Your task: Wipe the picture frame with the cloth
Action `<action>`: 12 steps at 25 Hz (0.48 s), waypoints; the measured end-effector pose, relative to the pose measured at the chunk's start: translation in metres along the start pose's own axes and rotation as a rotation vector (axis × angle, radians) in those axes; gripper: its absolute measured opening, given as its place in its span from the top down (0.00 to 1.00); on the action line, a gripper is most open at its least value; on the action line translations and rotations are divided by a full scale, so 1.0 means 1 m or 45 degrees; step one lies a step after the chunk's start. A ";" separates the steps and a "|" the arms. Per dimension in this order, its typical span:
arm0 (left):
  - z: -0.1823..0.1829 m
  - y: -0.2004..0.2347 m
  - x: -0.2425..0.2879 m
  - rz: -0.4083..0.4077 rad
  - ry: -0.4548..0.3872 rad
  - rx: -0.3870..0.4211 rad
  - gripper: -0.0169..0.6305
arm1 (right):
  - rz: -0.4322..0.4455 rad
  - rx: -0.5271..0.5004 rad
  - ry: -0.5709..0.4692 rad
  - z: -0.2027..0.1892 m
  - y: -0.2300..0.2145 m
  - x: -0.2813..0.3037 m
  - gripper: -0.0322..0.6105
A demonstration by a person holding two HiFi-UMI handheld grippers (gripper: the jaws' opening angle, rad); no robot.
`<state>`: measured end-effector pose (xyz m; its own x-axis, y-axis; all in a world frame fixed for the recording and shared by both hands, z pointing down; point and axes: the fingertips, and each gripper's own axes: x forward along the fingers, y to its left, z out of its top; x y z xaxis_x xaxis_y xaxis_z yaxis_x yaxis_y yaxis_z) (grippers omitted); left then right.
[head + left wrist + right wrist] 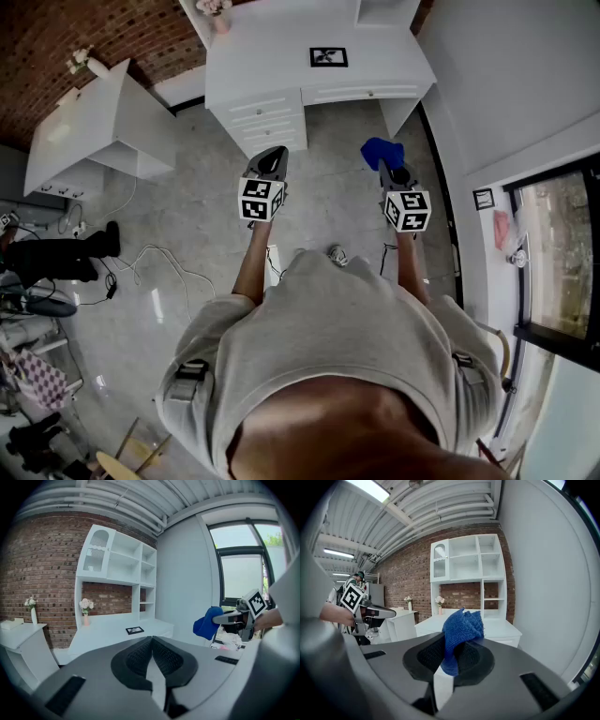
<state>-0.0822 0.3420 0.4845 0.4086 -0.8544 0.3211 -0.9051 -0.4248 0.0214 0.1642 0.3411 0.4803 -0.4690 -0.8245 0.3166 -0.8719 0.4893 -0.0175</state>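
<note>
A small black picture frame (328,57) lies flat on the white desk (272,66); it also shows far off as the picture frame (134,630) in the left gripper view. My right gripper (387,161) is shut on a blue cloth (382,151), which bunches up between its jaws as the blue cloth (461,632). My left gripper (272,157) is shut with nothing in it, its jaws pressed together (151,641). Both grippers hang above the floor, short of the desk. The right gripper and the cloth (206,623) appear at the right of the left gripper view.
The desk has drawers (267,117) at its left and a shelf unit (115,578) behind. A pink flower vase (86,606) stands at the desk's back. A second white cabinet (89,127) stands to the left. Cables (159,267) trail on the floor. A wall and a window (553,253) run along the right.
</note>
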 end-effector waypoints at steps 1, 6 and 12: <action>0.001 0.000 0.001 0.001 -0.005 0.001 0.95 | 0.002 -0.003 -0.002 0.001 -0.001 0.001 0.86; 0.003 -0.004 0.006 0.003 -0.008 0.006 0.95 | 0.009 -0.006 -0.004 0.001 -0.007 0.002 0.86; 0.009 -0.008 0.014 0.014 -0.019 0.013 0.95 | 0.011 0.014 -0.035 0.004 -0.018 0.003 0.86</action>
<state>-0.0680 0.3314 0.4804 0.4006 -0.8632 0.3074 -0.9082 -0.4184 0.0087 0.1778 0.3284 0.4778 -0.4803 -0.8276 0.2905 -0.8691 0.4938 -0.0304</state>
